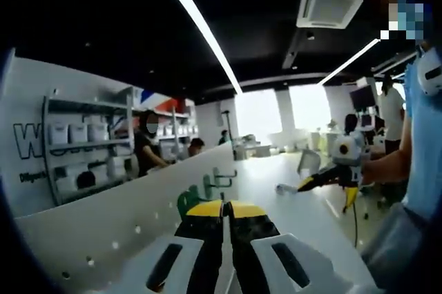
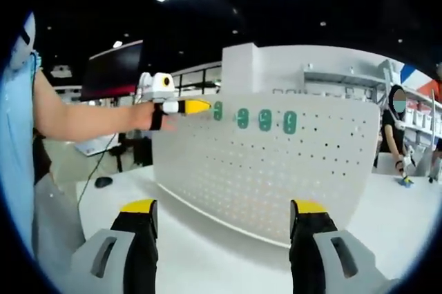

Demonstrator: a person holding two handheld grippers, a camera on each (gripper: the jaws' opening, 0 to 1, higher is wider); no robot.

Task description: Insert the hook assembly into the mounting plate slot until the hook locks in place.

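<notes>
A white pegboard mounting plate (image 2: 276,170) stands upright on the white table (image 2: 207,252). Several green hooks (image 2: 265,120) sit along its top edge. In the left gripper view the same plate (image 1: 117,225) runs away on the left, with green hooks (image 1: 188,201) just beyond my jaws. My left gripper (image 1: 224,208) is shut, its yellow tips pressed together beside the nearest hook; a grip on it cannot be made out. It also appears at the board's top left corner (image 2: 197,106), touching the end hook (image 2: 217,110). My right gripper (image 2: 222,206) is wide open, facing the board, and appears across the table (image 1: 328,189).
A person's bare arm (image 2: 90,118) and light blue shirt (image 1: 425,163) frame the scene. A mouse (image 2: 103,181) and a cable lie on a table behind. Shelves with white bins (image 1: 86,149) and other people (image 1: 146,149) stand beyond the board. A monitor (image 2: 114,70) is at the back.
</notes>
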